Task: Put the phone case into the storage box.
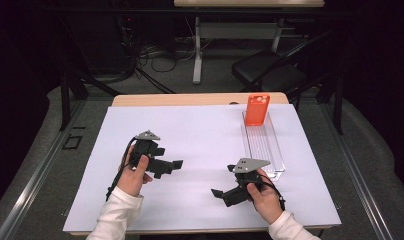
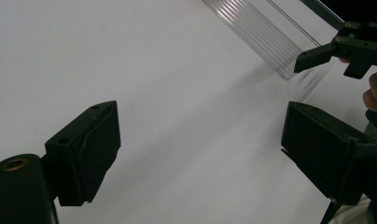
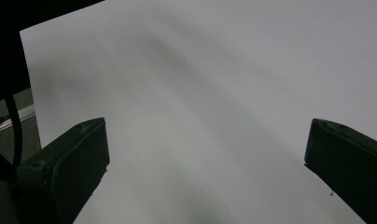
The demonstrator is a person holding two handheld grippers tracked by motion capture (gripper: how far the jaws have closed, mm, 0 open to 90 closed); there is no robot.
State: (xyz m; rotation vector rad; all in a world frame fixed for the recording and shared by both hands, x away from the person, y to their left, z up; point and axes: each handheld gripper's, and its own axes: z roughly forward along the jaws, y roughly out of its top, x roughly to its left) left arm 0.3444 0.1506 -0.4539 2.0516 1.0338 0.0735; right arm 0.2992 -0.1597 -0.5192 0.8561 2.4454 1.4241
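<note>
An orange box stands upright at the far end of a clear ribbed tray on the right of the white sheet. My left gripper rests left of centre, its jaws aimed right and open with nothing between them. My right gripper is low over the sheet near the tray's near end, aimed left, its jaws also open and empty. In the left gripper view my left gripper faces bare sheet, with the tray and the right gripper beyond. In the right gripper view my right gripper looks at blurred white sheet.
The white sheet covers most of the wooden table. Behind the table stand a black chair and a desk leg with cables on the floor. A dark strip past the sheet's edge is at the right gripper view's left.
</note>
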